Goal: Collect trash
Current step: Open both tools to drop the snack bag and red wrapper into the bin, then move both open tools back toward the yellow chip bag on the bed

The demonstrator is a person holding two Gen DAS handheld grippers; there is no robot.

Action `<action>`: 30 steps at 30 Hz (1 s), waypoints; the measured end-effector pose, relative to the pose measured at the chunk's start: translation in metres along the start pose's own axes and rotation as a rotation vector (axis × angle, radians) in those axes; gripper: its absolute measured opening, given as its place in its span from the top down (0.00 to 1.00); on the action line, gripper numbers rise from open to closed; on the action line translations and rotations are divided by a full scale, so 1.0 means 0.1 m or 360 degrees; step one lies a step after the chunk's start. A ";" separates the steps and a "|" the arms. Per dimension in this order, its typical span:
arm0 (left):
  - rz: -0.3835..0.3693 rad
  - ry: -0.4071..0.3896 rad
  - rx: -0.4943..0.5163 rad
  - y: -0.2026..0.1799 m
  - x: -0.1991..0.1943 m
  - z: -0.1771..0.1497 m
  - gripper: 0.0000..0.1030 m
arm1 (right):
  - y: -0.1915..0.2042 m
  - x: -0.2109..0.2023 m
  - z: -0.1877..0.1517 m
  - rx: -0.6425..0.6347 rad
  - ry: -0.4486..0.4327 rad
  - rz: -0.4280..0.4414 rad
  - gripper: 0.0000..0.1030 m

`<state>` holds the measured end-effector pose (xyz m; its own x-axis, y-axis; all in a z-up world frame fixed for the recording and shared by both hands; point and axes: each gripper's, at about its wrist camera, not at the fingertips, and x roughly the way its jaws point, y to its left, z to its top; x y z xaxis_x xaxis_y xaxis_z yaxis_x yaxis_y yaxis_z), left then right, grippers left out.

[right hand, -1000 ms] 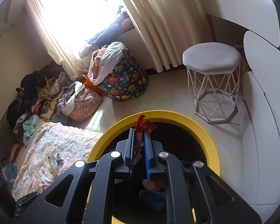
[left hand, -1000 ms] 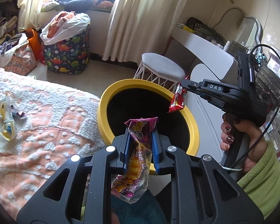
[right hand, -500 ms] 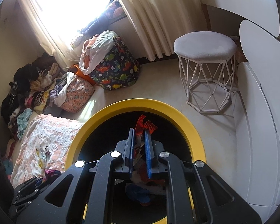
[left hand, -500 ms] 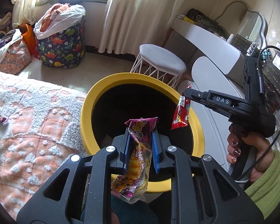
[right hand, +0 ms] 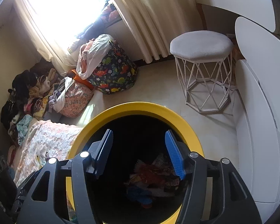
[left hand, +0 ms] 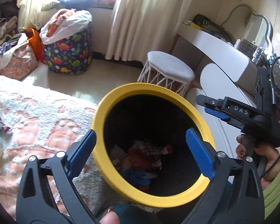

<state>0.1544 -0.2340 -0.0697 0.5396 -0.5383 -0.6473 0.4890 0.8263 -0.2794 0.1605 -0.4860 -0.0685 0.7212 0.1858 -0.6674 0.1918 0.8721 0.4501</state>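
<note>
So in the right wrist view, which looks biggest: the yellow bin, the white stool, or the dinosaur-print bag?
As they look in that view:
1. yellow bin, largest, though it sits nearest the camera.
2. and 3. white stool and dinosaur-print bag: too alike to rank.

Both claws point downward, jaws opening with nothing between them: the left claw (left hand: pixel 140 151) spread wide, the right claw (right hand: pixel 139 151) narrower, gripped by a green-sleeved hand (left hand: pixel 259 155).

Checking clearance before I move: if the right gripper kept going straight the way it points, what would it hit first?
Probably the pile of wrappers at the bottom of the yellow-rimmed bin; the right gripper, jaws opening and empty, points into its mouth.
</note>
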 end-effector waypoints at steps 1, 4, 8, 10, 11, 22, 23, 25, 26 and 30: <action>0.0022 -0.0019 -0.0014 0.03 -0.03 -0.01 0.11 | 0.02 -0.02 0.00 -0.0007 -0.0020 0.0011 0.37; 0.0086 -0.0078 -0.0026 0.11 -0.15 -0.02 0.11 | 0.13 -0.07 0.01 -0.0053 -0.0079 0.0030 0.30; 0.0174 -0.0147 -0.0030 0.21 -0.30 -0.02 0.11 | 0.29 -0.12 0.02 -0.0122 -0.0130 0.0080 0.28; 0.0203 -0.0173 -0.0035 0.27 -0.37 -0.03 0.11 | 0.38 -0.14 0.01 -0.0165 -0.0148 0.0111 0.26; 0.0220 -0.0186 -0.0038 0.29 -0.40 -0.03 0.11 | 0.42 -0.15 0.00 -0.0185 -0.0156 0.0123 0.26; 0.0308 -0.0271 -0.0125 0.58 -0.70 -0.05 0.11 | 0.84 -0.23 -0.06 -0.0359 -0.0207 0.0241 0.25; 0.0320 -0.0278 -0.0133 0.60 -0.72 -0.05 0.11 | 0.87 -0.24 -0.07 -0.0373 -0.0210 0.0249 0.25; 0.0339 -0.0288 -0.0153 0.67 -0.77 -0.06 0.11 | 0.94 -0.24 -0.09 -0.0402 -0.0211 0.0271 0.25; 0.0353 -0.0294 -0.0167 0.71 -0.79 -0.07 0.11 | 0.98 -0.25 -0.11 -0.0415 -0.0211 0.0281 0.25; 0.0386 -0.0311 -0.0229 0.87 -0.85 -0.09 0.11 | 1.12 -0.20 -0.17 -0.0434 -0.0183 0.0343 0.25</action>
<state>0.1450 -0.1144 -0.0452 0.7562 -0.3332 -0.5631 0.2362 0.9416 -0.2401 0.1560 -0.3840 -0.0146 0.7987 0.3397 -0.4966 -0.1459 0.9101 0.3878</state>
